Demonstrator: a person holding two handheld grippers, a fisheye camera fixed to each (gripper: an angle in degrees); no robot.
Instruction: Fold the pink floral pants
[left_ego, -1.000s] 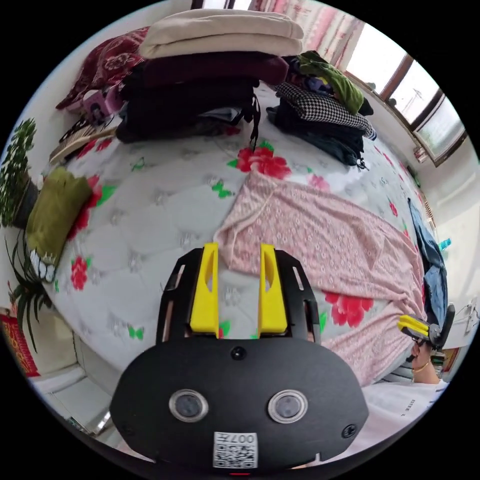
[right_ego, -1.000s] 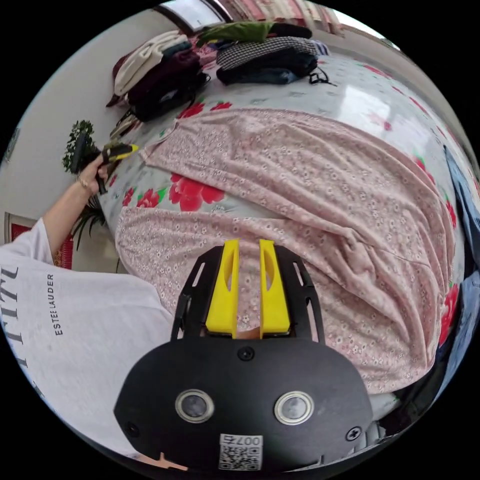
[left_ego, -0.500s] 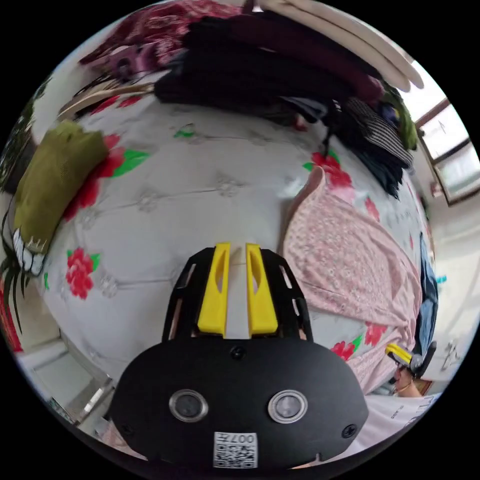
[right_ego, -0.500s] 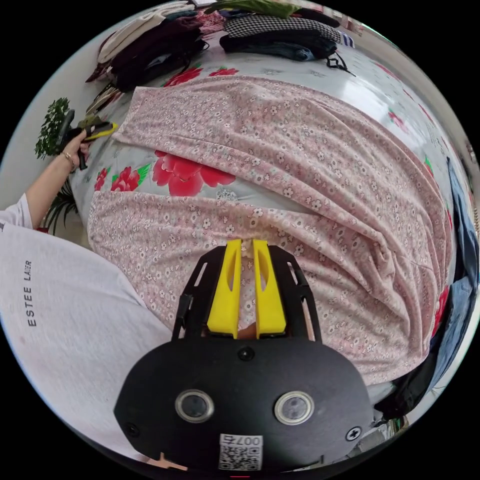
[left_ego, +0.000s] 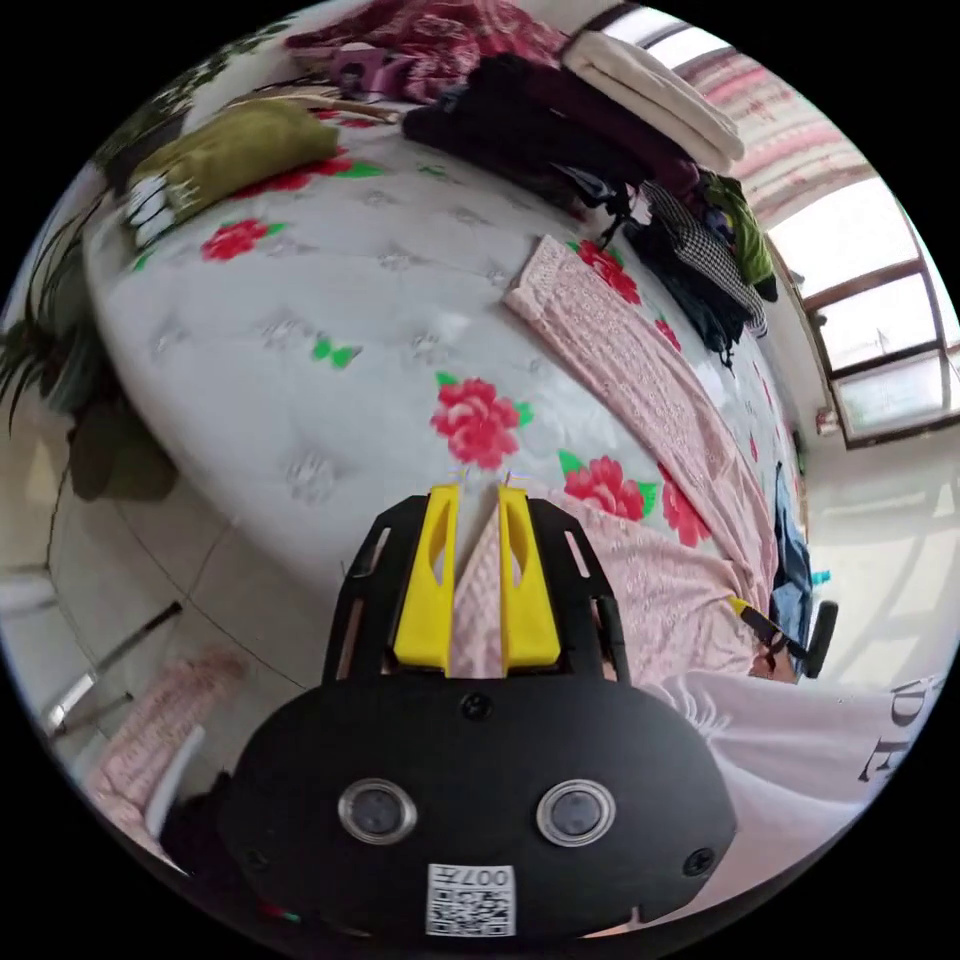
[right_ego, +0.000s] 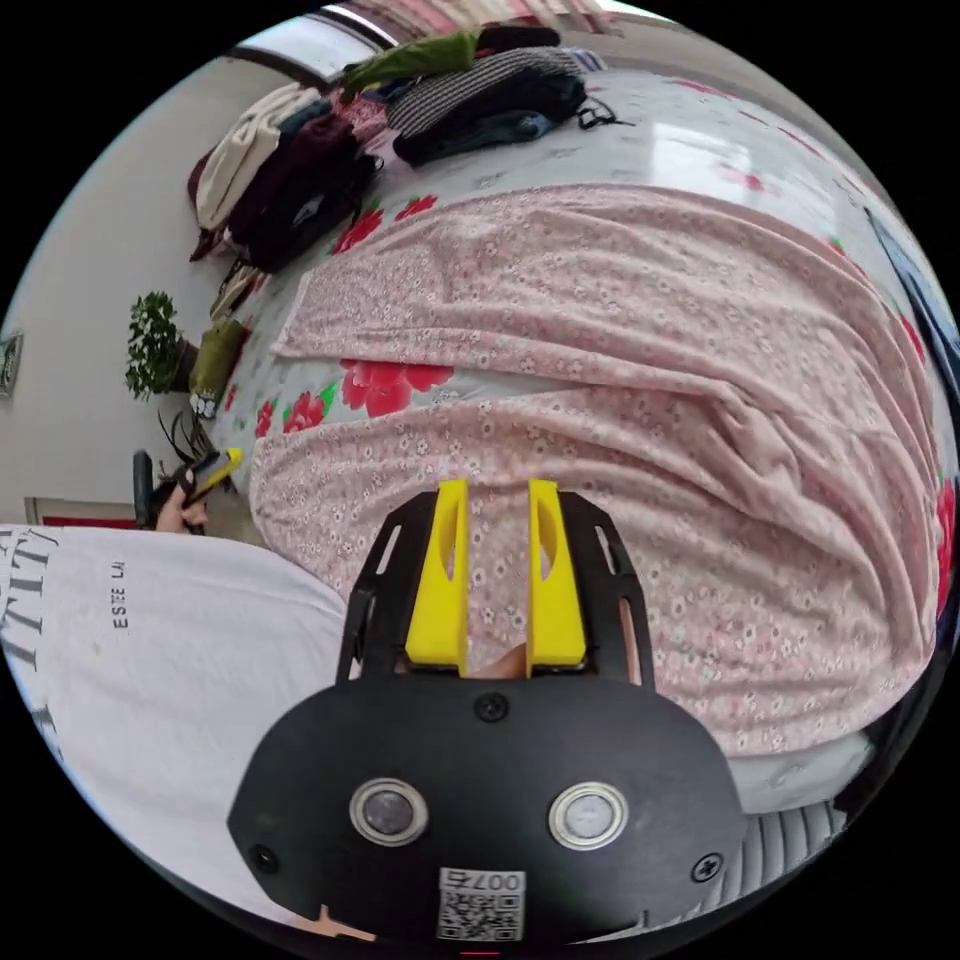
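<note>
While the pink floral pants (right_ego: 640, 330) lie spread across the bed (left_ego: 300, 330), their two legs run side by side with a strip of the flowered bed cover showing between them. In the right gripper view the nearer leg drapes over the bed's edge toward the person, and the waist end bunches into folds at the right. In the left gripper view the far leg (left_ego: 640, 360) stretches flat toward the clothes piles, and the hem of the near leg reaches the bed's corner.

The left hand-held gripper (left_ego: 478, 490) sits at that hem with pink cloth lying between its yellow jaws, which stand narrowly apart; whether they press the cloth I cannot tell. The same gripper appears small at the left in the right gripper view (right_ego: 205, 478), held in a hand beside the bed's corner. The right hand-held gripper (right_ego: 497, 487) hovers over the near leg with its jaws parted and nothing clamped between them; it is also seen at the edge of the left gripper view (left_ego: 765, 630).

A white shirt (right_ego: 150, 680) of the person fills the lower left. Stacks of folded clothes (right_ego: 300, 180) rest at the far side of the bed, an olive cushion (left_ego: 230, 150) lies near its corner, and a potted plant (right_ego: 155, 345) stands by the wall.
</note>
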